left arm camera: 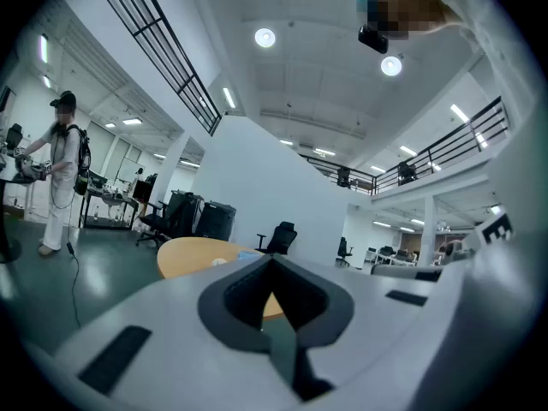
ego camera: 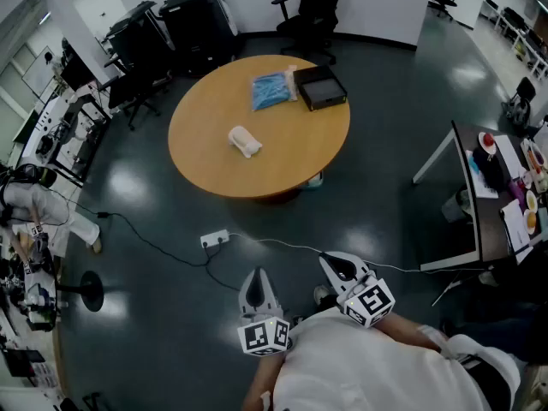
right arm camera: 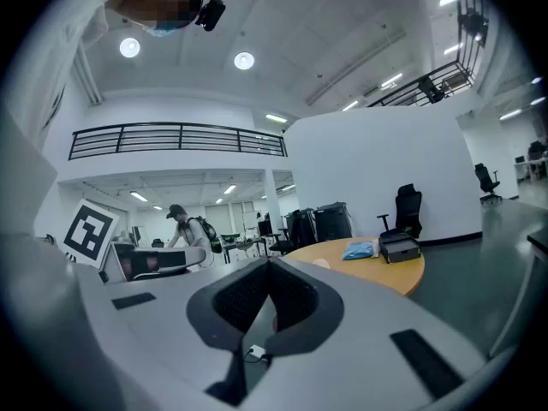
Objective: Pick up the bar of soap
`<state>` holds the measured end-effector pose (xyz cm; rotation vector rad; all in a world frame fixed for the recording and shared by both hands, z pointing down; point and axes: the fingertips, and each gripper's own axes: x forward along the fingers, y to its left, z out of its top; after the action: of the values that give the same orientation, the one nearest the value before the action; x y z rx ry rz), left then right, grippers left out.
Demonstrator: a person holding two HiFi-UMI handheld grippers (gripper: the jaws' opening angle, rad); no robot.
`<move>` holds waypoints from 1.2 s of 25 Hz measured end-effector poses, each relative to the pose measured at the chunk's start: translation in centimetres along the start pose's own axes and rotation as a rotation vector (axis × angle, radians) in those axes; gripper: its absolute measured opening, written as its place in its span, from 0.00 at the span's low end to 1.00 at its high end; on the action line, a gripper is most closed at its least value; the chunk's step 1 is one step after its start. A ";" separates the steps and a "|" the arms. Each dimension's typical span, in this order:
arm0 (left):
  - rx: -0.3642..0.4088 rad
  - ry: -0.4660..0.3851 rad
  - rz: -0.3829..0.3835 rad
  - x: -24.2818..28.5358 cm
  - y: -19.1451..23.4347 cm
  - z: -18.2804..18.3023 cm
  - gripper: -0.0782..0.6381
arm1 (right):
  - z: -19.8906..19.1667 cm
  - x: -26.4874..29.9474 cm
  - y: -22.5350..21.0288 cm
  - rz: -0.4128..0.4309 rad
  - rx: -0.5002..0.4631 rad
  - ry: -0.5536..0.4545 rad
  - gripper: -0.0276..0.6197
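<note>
Soap bar (ego camera: 245, 140) lies on the round wooden table (ego camera: 214, 165), left of the middle of the top, with bare wood on every side of it; it looks pale and whitish, and whether it is wrapped cannot be told from here. At the table's far edge a blue packet (ego camera: 271, 90) and a black box (ego camera: 319, 87) sit just beside each other, well apart from the bar. Both tools hang low in the head view, close to the person's white-clad torso and over the dark glossy floor, well apart from the table. The left gripper (ego camera: 257, 281) has its jaws brought together at the tips with nothing between them, as its own view shows, the table's edge only visible far beyond. The right gripper (ego camera: 336, 265) is likewise fully closed and empty, pointing toward the table with the blue packet and black box in sight across the room. On the floor between the table and the grippers lies a white power strip (ego camera: 214, 239) with a cable (ego camera: 282, 245) trailing from it. A black office chair (ego camera: 315, 11) stands beyond the table, and another person (ego camera: 38, 202) in white clothes stands at the benches on the left
</note>
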<state>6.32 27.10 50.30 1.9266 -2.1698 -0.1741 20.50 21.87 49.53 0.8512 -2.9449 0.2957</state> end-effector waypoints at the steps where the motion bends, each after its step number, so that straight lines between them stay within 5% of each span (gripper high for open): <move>1: 0.000 0.001 0.000 0.2 0.0 -0.1 0.11 | 0.0 0.1 -0.1 0.001 -0.001 0.000 0.06; 20: -0.006 0.002 0.033 4.2 -0.2 -0.1 0.11 | 0.3 2.8 -3.1 0.024 0.022 0.004 0.06; 30: -0.006 0.015 0.084 13.0 6.2 0.6 0.11 | -0.5 13.8 -6.9 0.050 0.006 0.051 0.06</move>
<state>-1.12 15.00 52.46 1.8242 -2.2326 -0.1513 12.52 9.09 52.72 0.7593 -2.9226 0.3249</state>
